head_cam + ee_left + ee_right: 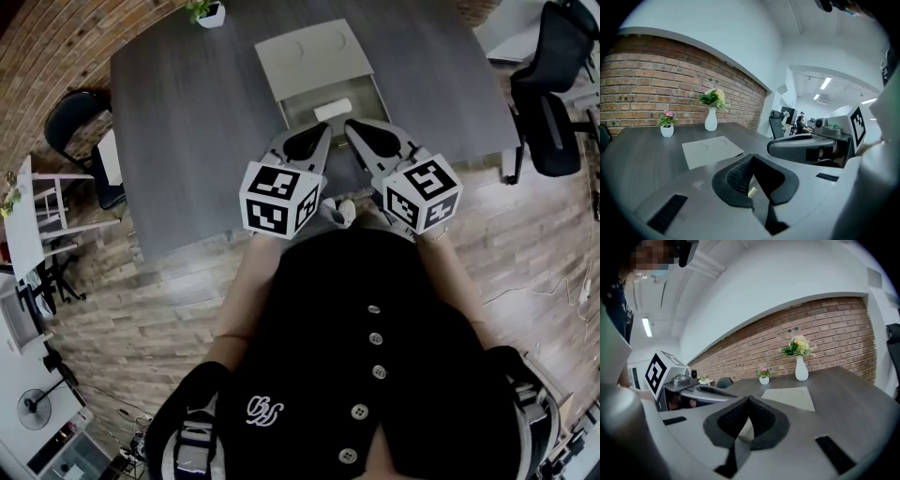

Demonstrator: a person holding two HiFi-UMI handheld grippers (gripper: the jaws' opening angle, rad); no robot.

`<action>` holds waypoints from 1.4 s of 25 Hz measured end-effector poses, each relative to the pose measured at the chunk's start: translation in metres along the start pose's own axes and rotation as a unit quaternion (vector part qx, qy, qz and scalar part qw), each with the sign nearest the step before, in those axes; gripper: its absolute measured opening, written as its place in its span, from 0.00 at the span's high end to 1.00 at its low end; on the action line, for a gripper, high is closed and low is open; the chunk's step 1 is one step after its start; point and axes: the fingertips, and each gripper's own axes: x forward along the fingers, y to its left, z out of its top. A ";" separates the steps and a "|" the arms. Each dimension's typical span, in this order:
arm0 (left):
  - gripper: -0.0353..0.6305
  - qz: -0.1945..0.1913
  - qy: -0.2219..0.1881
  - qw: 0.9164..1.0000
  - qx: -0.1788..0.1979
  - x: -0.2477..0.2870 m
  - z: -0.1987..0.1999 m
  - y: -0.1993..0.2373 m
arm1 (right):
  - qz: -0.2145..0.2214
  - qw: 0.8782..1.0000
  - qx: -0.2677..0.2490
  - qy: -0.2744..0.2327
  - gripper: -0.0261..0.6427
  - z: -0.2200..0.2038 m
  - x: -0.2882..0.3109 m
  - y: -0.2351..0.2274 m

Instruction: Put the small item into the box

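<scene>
An open beige box lies on the dark grey table, its lid folded flat behind it. A small white oblong item rests inside the box, at its near end. Both grippers hover at the table's near edge, pointing at the box. My left gripper is shut with nothing between its pads. My right gripper is likewise shut and empty. The lid lies beyond each pair of jaws. The jaws hide the box tray in both gripper views.
A white vase with flowers and a small flower pot stand at the table's far edge. Black office chairs stand to the right, another chair to the left. A brick wall lies behind.
</scene>
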 end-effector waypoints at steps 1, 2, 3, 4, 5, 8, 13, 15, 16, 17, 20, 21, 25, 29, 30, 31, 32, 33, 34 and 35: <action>0.93 0.000 0.000 1.000 0.000 -0.001 -0.001 -0.001 | 0.004 1.000 -0.004 0.004 0.96 -0.002 0.000 0.002; 0.93 0.000 0.002 1.000 0.001 -0.001 -0.002 -0.001 | 0.008 1.000 -0.007 0.008 0.96 -0.004 0.000 0.004; 0.93 0.000 0.004 1.000 0.003 -0.001 -0.004 -0.002 | 0.010 1.000 -0.009 0.011 0.96 -0.006 0.000 0.006; 0.93 -0.001 0.006 1.000 0.004 -0.001 -0.005 -0.003 | 0.012 1.000 -0.009 0.013 0.96 -0.007 0.000 0.008; 0.93 -0.003 0.007 1.000 0.005 -0.001 -0.006 -0.004 | 0.013 1.000 -0.009 0.014 0.96 -0.008 0.000 0.009; 0.93 -0.004 0.008 1.000 0.004 -0.001 -0.006 -0.003 | 0.015 1.000 -0.014 0.018 0.96 -0.009 0.001 0.011; 0.93 -0.005 0.011 1.000 0.005 -0.002 -0.009 -0.003 | 0.012 1.000 -0.013 0.020 0.96 -0.011 0.001 0.012; 0.93 -0.008 0.015 1.000 0.004 -0.002 -0.012 -0.003 | 0.010 1.000 -0.011 0.019 0.96 -0.011 0.001 0.011; 0.93 -0.010 0.018 1.000 0.003 -0.001 -0.014 -0.004 | 0.009 1.000 -0.010 0.019 0.96 -0.011 0.000 0.011; 0.93 -0.011 0.021 1.000 0.003 0.000 -0.016 -0.006 | 0.007 1.000 -0.009 0.019 0.96 -0.011 -0.001 0.010; 0.93 -0.015 0.027 1.000 0.005 0.000 -0.019 -0.009 | -0.002 1.000 -0.005 0.017 0.96 -0.011 -0.003 0.007; 0.93 -0.015 0.028 0.999 0.005 0.001 -0.020 -0.009 | -0.004 1.000 -0.004 0.017 0.96 -0.011 -0.003 0.006; 0.93 -0.015 0.030 0.999 0.006 0.002 -0.021 -0.008 | -0.009 1.000 0.001 0.016 0.96 -0.014 -0.003 0.002; 0.93 -0.020 0.033 0.999 0.003 0.002 -0.022 -0.010 | -0.009 1.000 0.005 0.018 0.96 -0.017 -0.004 0.001; 0.93 -0.020 0.034 0.999 0.003 0.002 -0.023 -0.010 | -0.009 1.000 0.006 0.020 0.96 -0.019 -0.004 0.002; 0.93 -0.019 0.035 0.999 0.002 0.002 -0.024 -0.010 | -0.009 1.000 0.007 0.021 0.96 -0.020 -0.003 0.002; 0.93 -0.019 0.036 0.999 0.001 0.001 -0.025 -0.010 | -0.008 1.000 0.007 0.022 0.96 -0.020 -0.003 0.002; 0.93 -0.018 0.037 0.999 0.000 0.002 -0.026 -0.009 | -0.008 1.000 0.007 0.023 0.96 -0.020 -0.002 0.002; 0.93 -0.018 0.037 0.999 -0.001 0.002 -0.026 -0.009 | -0.008 1.000 0.008 0.023 0.96 -0.020 -0.001 0.001; 0.93 -0.019 0.037 0.999 -0.001 0.002 -0.026 -0.008 | -0.007 1.000 0.009 0.022 0.96 -0.020 0.000 0.001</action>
